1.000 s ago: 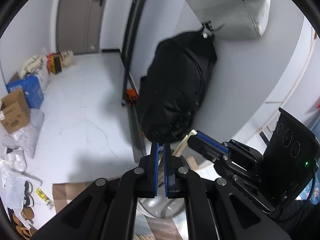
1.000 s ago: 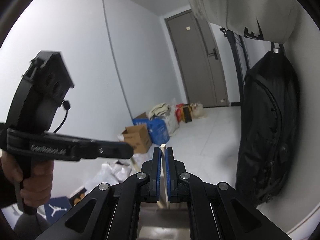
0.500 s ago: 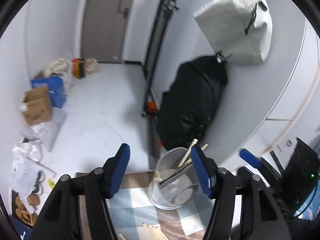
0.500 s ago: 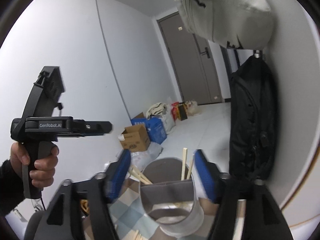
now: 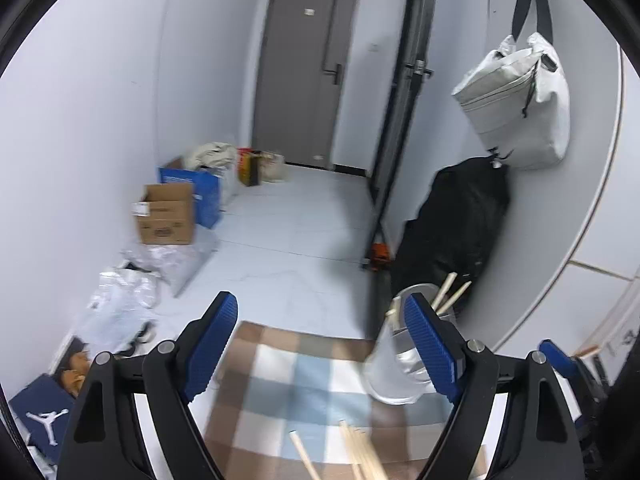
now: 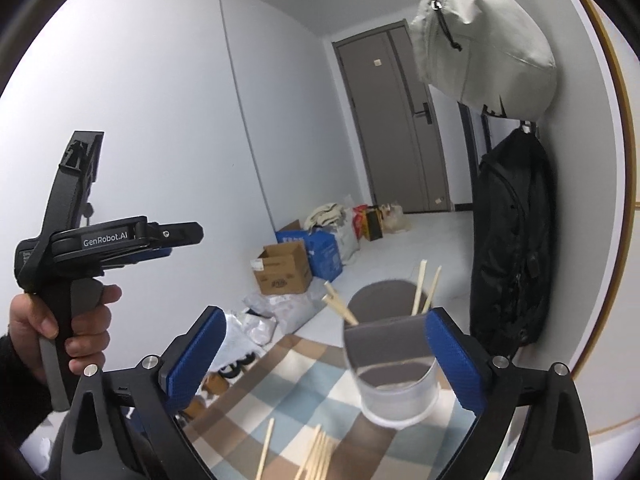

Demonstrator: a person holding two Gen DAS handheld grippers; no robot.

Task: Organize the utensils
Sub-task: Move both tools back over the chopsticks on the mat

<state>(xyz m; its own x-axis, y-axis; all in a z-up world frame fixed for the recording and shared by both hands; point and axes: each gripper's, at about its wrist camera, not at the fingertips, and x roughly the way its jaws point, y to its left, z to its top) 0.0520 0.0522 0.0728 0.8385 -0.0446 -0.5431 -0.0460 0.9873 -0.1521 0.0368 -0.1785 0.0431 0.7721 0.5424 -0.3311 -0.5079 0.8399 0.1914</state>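
Both grippers, left [image 5: 320, 344] and right [image 6: 324, 354], have just been opening their jaws and hold nothing. The cup [image 6: 390, 364] stands on the checked table [image 6: 280, 392], chopsticks [image 6: 420, 288] upright inside; loose chopsticks [image 6: 316, 456] lie nearer.

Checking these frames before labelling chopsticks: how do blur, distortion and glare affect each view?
Left wrist view: motion blur smears the loose chopsticks and checked cloth; fisheye bends the walls, dark corners. Right wrist view: sharper, though the loose chopsticks are soft; the clear cup reflects grey bands, and its chopsticks read clearly. No harsh glare in either.
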